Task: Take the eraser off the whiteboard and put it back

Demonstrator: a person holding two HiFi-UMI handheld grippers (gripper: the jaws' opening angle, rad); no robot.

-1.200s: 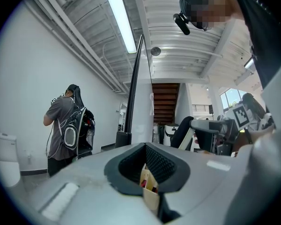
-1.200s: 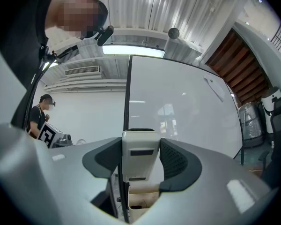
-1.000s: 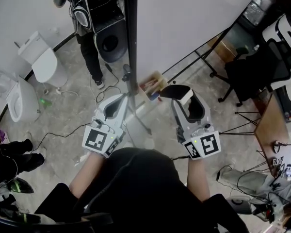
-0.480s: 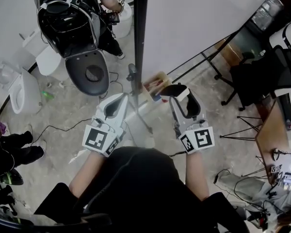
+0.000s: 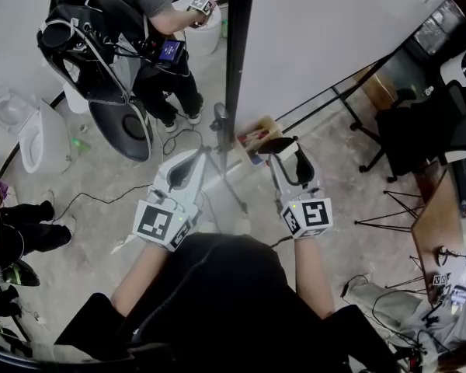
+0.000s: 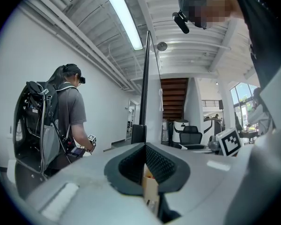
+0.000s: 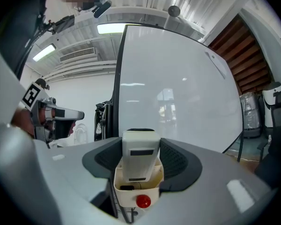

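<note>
My right gripper (image 5: 287, 152) is shut on the white eraser (image 5: 293, 151), whose black felt side (image 5: 272, 144) faces the whiteboard (image 5: 318, 29). In the right gripper view the eraser (image 7: 139, 153) stands upright between the jaws, its lower end at the beige tray (image 7: 136, 191) that holds a red-capped marker (image 7: 143, 201). The tray (image 5: 252, 137) hangs at the board's bottom edge, just left of the eraser. My left gripper (image 5: 202, 155) is shut and holds nothing, pointing at the board's black side post (image 5: 234, 53). Past its closed jaws the left gripper (image 6: 145, 146) view shows a strip of the tray (image 6: 150, 187).
A person with a backpack (image 5: 101, 37) stands behind the board's left side. White toilets (image 5: 39, 134) sit on the floor at left, with cables (image 5: 101, 200) nearby. The stand's legs (image 5: 326, 95) and a black office chair (image 5: 427, 119) are at right.
My right gripper has come down with the eraser, closer to the tray. The left gripper has stayed put. The person with the backpack has shifted behind the board.
</note>
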